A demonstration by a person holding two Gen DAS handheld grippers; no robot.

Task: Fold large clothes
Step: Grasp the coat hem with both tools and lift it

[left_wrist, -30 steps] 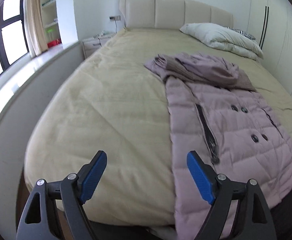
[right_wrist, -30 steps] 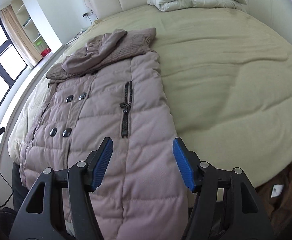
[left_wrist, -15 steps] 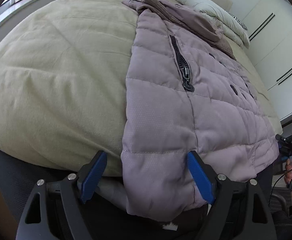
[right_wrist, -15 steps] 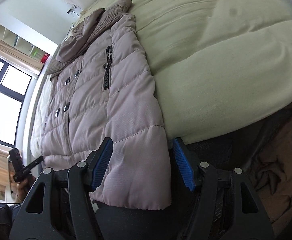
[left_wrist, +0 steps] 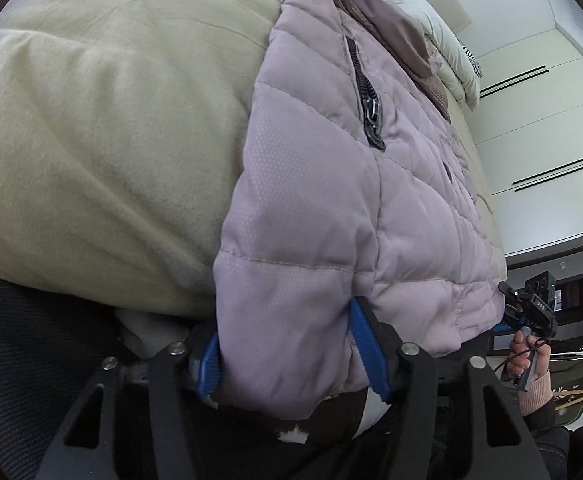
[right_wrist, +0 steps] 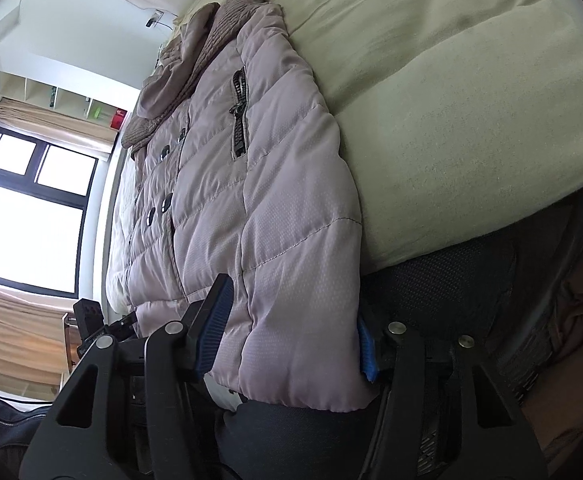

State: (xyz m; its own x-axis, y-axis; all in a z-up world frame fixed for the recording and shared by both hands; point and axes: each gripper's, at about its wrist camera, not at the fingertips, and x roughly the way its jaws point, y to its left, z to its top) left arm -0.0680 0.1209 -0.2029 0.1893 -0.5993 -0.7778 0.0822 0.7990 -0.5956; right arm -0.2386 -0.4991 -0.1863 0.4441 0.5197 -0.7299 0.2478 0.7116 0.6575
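1. The big mauve quilted puffer coat (left_wrist: 331,208) (right_wrist: 259,184) lies flat, front side up, on the beige-covered bed (left_wrist: 103,128) (right_wrist: 451,100). Its long axis runs head-to-foot along the bed: ribbed brown collar and hood up toward the headboard, hem hanging over the foot edge closest to both cameras.
2. In the left wrist view the coat runs from about 6 o'clock up to 1 o'clock; in the right wrist view, from 6 o'clock up to 11 o'clock. A dark zipped pocket sits on each side panel, and the double row of dark buttons (right_wrist: 159,208) runs down the middle.
3. The left hand-held gripper (left_wrist: 287,348) has its blue pads on either side of one hem corner, squeezed into the puffy fabric, so it's holding the coat. Its jaws have just been closing.
4. The right hand-held gripper (right_wrist: 291,332) does the same on the other hem corner: pads pressed in, gripping it, jaws also just closing in.
5. Versus a second ago: both grippers were wide and hovering above the bed with nothing between the pads. They've since dropped down and tipped toward the hem, so the coat now fills both views.
6. The white folded duvet (left_wrist: 431,40) sits at the head of the bed.
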